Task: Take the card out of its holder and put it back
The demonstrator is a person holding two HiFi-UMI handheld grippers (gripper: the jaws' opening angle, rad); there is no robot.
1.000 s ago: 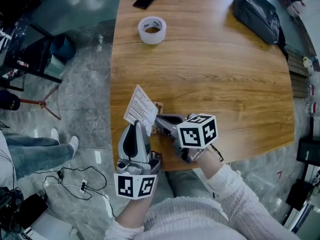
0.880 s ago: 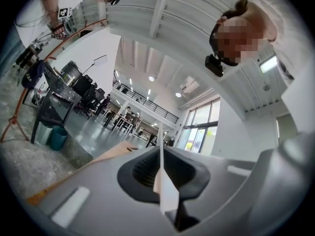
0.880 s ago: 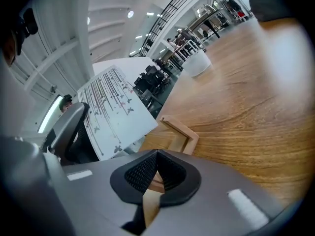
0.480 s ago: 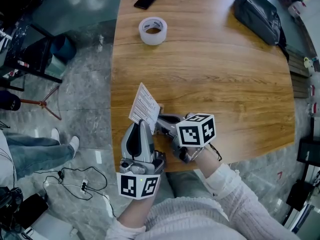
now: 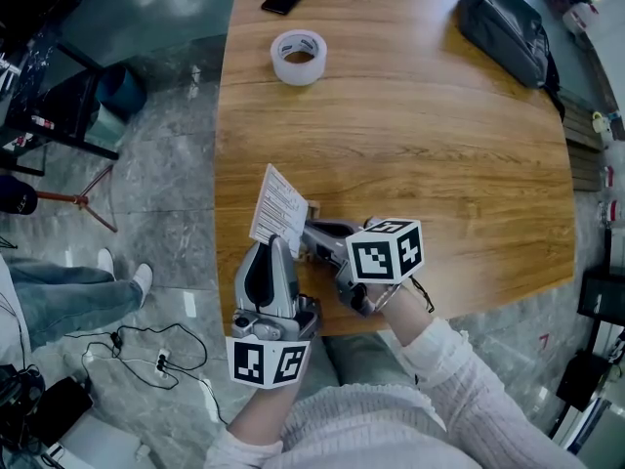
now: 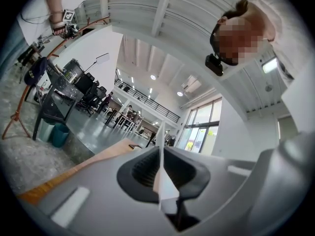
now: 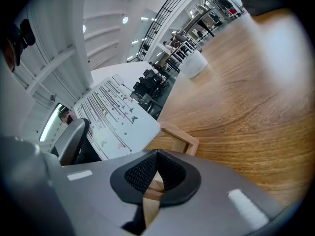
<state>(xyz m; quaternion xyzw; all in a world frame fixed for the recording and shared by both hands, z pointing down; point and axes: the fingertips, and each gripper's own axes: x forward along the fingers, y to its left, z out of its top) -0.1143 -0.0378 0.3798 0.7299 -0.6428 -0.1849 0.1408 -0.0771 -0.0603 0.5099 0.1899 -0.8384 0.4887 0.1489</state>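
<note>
From overhead, the head camera looks steeply down on the wooden table [image 5: 410, 145]. The left gripper [image 5: 277, 244] camera sits close behind its jaws, facing level past the table edge into a hall, the card [image 5: 279, 206] edge-on before it. The right gripper [image 5: 311, 234] camera tilts down, close over the wood. All three views share the card; head and right also share the holder [image 7: 180, 138] and tape roll [image 5: 298, 57].
</note>
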